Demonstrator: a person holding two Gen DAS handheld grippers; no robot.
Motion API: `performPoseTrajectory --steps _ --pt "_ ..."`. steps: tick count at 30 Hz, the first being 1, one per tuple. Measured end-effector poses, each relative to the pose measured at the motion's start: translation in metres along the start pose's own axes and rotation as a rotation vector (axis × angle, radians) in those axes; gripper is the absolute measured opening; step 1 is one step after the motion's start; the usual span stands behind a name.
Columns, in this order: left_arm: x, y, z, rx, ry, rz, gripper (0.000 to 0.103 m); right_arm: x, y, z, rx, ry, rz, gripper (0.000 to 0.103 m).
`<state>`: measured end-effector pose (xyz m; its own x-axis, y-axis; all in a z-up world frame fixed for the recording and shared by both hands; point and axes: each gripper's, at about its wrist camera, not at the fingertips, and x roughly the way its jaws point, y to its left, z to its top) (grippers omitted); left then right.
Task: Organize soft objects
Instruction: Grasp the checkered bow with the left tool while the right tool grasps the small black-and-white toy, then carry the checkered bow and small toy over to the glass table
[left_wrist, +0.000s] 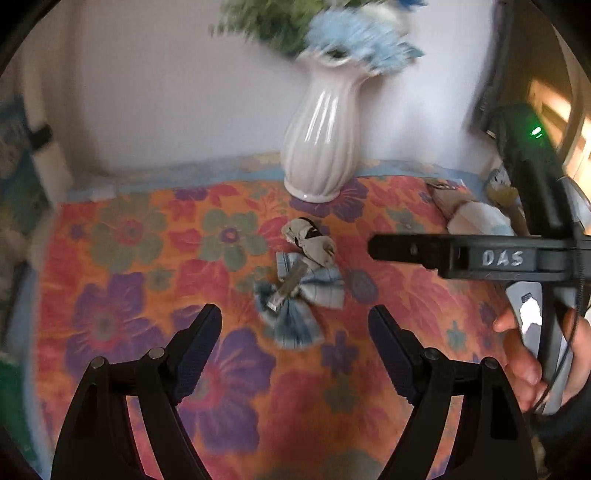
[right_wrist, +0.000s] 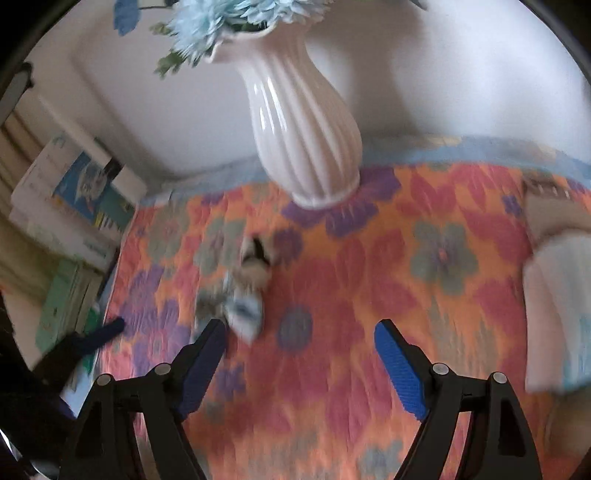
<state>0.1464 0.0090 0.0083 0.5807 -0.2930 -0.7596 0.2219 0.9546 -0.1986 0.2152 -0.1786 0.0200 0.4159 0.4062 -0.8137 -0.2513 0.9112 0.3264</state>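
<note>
A blue plaid fabric bow (left_wrist: 303, 291) with a metal clip lies on the floral cloth (left_wrist: 147, 258). A beige and black bow (left_wrist: 308, 240) touches its far side. My left gripper (left_wrist: 295, 317) is open just short of the plaid bow, with nothing between its fingers. In the right wrist view both bows are blurred: the plaid bow (right_wrist: 245, 312) sits by the left fingertip of my right gripper (right_wrist: 301, 328), and the beige bow (right_wrist: 255, 258) lies beyond it. The right gripper is open and empty. A hand (left_wrist: 524, 354) holds it at the right of the left wrist view.
A white ribbed vase (left_wrist: 321, 140) of blue flowers stands at the back by the wall. A folded white cloth (right_wrist: 557, 314) and a beige soft item (right_wrist: 550, 214) lie at the right edge. Stacked books and boxes (right_wrist: 74, 199) stand beyond the left edge.
</note>
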Motion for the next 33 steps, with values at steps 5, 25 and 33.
performPoseTrajectory --steps 5,25,33 --pt "0.039 0.002 0.0 -0.006 0.042 -0.025 0.079 0.044 0.013 0.023 0.0 0.042 0.049 0.068" --pt "0.007 -0.049 -0.04 0.15 -0.005 0.057 0.02 -0.004 0.036 -0.011 -0.124 -0.13 0.012 0.026" --pt "-0.041 -0.08 -0.085 0.12 -0.028 -0.029 0.02 -0.071 0.015 -0.088 -0.088 -0.107 -0.025 0.026"
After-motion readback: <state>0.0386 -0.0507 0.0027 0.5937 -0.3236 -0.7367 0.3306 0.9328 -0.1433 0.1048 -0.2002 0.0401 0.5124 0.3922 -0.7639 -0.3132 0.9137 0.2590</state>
